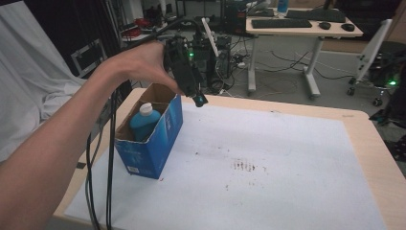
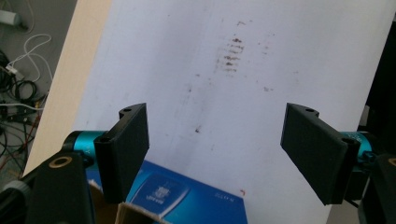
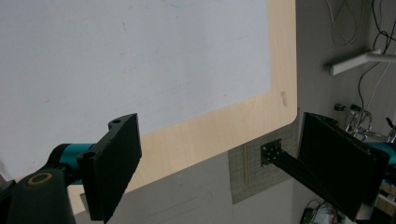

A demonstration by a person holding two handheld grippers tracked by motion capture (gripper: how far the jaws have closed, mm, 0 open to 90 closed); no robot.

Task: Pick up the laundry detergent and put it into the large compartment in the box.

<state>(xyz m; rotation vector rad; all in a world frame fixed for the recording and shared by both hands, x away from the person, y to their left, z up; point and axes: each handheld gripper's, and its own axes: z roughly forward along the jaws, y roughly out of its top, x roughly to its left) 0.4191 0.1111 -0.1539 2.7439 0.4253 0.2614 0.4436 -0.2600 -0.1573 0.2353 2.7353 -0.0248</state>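
Above the blue carton (image 1: 152, 143) holding a bottle (image 1: 143, 122), the left claw (image 1: 194, 93) hovers released, probably ready to descend for a grasp.

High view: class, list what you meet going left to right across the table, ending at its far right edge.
Blue box with the blue bottle standing in it → left gripper hanging above the box's far corner → brown stains on the white mat → bare wooden table edge.
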